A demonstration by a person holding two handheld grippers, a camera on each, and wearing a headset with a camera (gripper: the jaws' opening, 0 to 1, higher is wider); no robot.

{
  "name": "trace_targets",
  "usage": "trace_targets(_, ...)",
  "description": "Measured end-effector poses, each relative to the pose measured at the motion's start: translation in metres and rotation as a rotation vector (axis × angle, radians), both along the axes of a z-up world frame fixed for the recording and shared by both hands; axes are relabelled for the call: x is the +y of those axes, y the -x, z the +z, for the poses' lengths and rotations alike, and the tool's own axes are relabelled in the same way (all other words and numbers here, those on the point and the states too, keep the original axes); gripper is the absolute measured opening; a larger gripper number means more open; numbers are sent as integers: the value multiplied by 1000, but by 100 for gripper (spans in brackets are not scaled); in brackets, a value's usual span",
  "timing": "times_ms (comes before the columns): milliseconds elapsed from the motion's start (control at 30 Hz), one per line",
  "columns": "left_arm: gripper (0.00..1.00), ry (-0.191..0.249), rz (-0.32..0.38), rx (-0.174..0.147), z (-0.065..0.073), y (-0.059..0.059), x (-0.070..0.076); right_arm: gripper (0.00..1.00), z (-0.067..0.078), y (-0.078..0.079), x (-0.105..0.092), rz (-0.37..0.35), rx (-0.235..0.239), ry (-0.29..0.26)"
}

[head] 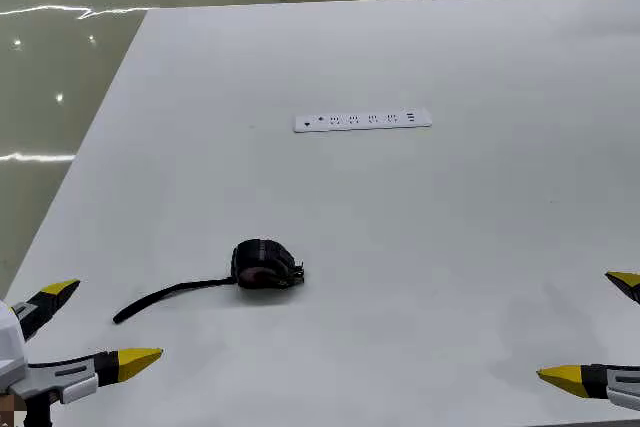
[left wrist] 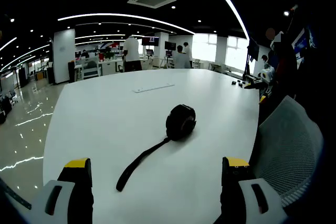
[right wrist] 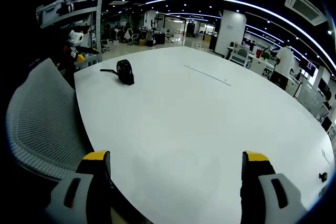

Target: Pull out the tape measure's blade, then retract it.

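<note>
Tape measure (head: 265, 265) on table (head: 450, 227), left tongs (head: 100, 323) gaping, right tongs (head: 585, 327) gaping

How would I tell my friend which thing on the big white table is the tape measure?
Find the big white table. On its near side, in front of the long white power strip, sits the tape measure. It is the small round black lump with a thin black strap trailing like a tail; the strip is flat and white.

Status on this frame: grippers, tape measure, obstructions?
Left gripper open, right gripper open, both empty. Tape measure untouched, not extended. Power strip beyond, not blocking.
</note>
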State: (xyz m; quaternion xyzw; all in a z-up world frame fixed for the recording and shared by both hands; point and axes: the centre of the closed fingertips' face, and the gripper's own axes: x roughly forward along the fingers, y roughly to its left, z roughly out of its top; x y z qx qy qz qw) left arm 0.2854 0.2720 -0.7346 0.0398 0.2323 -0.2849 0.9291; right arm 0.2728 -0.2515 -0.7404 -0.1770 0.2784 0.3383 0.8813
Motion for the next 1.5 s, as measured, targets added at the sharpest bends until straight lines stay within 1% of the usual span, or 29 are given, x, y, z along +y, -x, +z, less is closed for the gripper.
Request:
trace_targets(100,100,2,3,10,-1,1,2,100,0,-1,0,0,-2,-1)
trace_targets(233,100,-4,2,11,-1,2,3,100,-2,-2,1,3,1,-4)
trace_targets(533,100,-13,-9,21,2,4,0,100,-3,-4,4,13,4,-14)
trace_targets(600,100,-8,-7,36,1,4,0,100,-3,-4,5,15,4,-15)
trace_targets(800,100,-13,-8,38,2,3,0,100,-3,-5,3,15,6,-14)
trace_targets(967,100,-25,-27,55,1,0,-2,100,-2,-9,2,20,4,-10)
trace_targets(1033,100,-34,-41,76,1,-3,-5,100,-1,-13,4,26,3,-6)
trace_targets(1067,100,-44,-55,78,2,-6,-8,100,1,-16,6,30,4,-7)
trace_targets(1100,99,-72,-84,79,3,-10,-12,100,3,-19,11,46,10,-10)
trace_targets(1133,98,-72,-113,78,5,-13,-18,100,4,-21,15,63,11,-3)
trace_targets(1167,98,-79,-148,77,8,-19,-25,100,6,-26,22,97,4,13)
trace_targets(1233,99,-102,-191,80,12,-29,-34,100,9,-34,31,124,-2,14)
trace_targets(1267,99,-111,-231,80,14,-35,-43,100,12,-40,38,143,-4,11)
trace_targets(1300,99,-125,-258,83,15,-39,-48,100,13,-43,43,157,-7,12)
trace_targets(1333,98,-157,-292,86,15,-46,-55,100,14,-49,50,176,-4,13)
trace_targets(1400,98,-198,-339,83,14,-55,-63,100,15,-54,62,209,-2,14)
trace_targets(1433,97,-235,-374,92,12,-60,-68,100,15,-58,71,232,6,17)
trace_targets(1467,97,-249,-398,88,12,-63,-73,100,12,-61,76,248,11,19)
trace_targets(1500,97,-282,-442,91,9,-67,-79,100,11,-64,85,274,15,17)
